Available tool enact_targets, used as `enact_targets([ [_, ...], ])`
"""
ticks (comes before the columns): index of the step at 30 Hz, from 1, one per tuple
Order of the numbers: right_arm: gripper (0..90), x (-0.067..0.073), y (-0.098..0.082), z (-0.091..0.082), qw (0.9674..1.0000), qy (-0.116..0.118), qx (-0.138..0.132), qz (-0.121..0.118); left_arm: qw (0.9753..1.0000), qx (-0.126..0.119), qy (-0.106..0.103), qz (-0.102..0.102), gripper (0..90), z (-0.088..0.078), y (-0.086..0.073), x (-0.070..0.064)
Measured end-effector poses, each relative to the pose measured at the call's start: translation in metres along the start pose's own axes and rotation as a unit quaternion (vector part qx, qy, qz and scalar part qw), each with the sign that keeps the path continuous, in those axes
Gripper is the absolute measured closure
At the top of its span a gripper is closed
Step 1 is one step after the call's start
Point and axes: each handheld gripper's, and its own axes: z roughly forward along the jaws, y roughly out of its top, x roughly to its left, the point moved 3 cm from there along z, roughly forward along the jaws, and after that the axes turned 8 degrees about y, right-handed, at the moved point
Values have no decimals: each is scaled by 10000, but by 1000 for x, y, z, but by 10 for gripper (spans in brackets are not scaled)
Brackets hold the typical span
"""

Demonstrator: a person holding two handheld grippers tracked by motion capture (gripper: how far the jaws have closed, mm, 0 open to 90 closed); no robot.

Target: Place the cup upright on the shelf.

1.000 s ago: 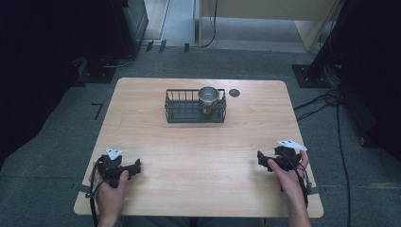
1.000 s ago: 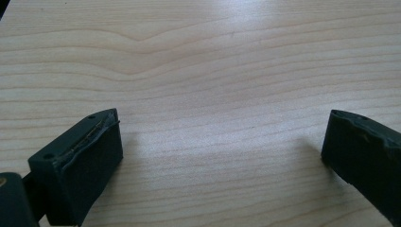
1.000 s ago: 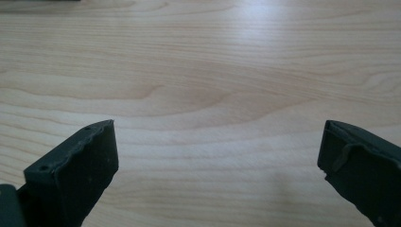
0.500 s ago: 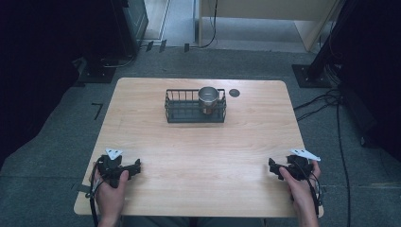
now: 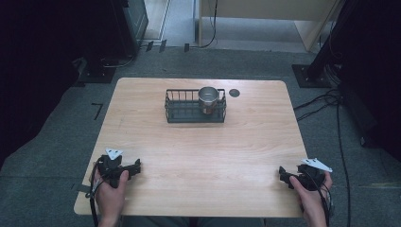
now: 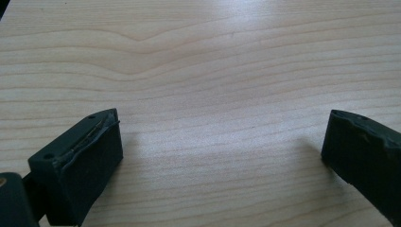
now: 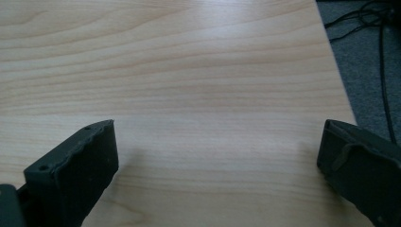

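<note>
Standing at 12 o'clock in the wire basket (image 5: 176,115), the metal cup (image 5: 207,99) looks rigid, light, slippery; grasp its rim. Left gripper (image 5: 135,166) and right gripper (image 5: 282,173) gape wide, empty.

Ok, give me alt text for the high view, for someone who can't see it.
A metal cup stands in the right end of a black wire basket at the far middle of a wooden table. At the near edge a person holds the left gripper and the right gripper, both resting far from the basket and holding nothing.
</note>
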Motion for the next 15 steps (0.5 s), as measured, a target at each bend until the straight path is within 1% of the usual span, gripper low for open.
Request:
enact_targets([
  [1, 0, -3, -4, -1, 9999, -92, -20, -105, 10000, 0, 1, 0, 0, 0, 0, 0],
  [2, 0, -3, -5, -2, 9998, -123, -61, -166, 10000, -1, 1, 1, 0, 0, 0, 0],
  [3, 0, -4, -6, -3, 9998, -110, -61, -159, 10000, 0, 1, 0, 0, 0, 0, 0],
  [7, 0, -5, -7, -4, 9996, -19, -37, -274, 10000, -4, -5, -4, 0, 0, 0, 0],
  [15, 0, -5, -8, -5, 9996, 5, -33, -285, 10000, -4, -10, -3, 0, 0, 0, 0],
])
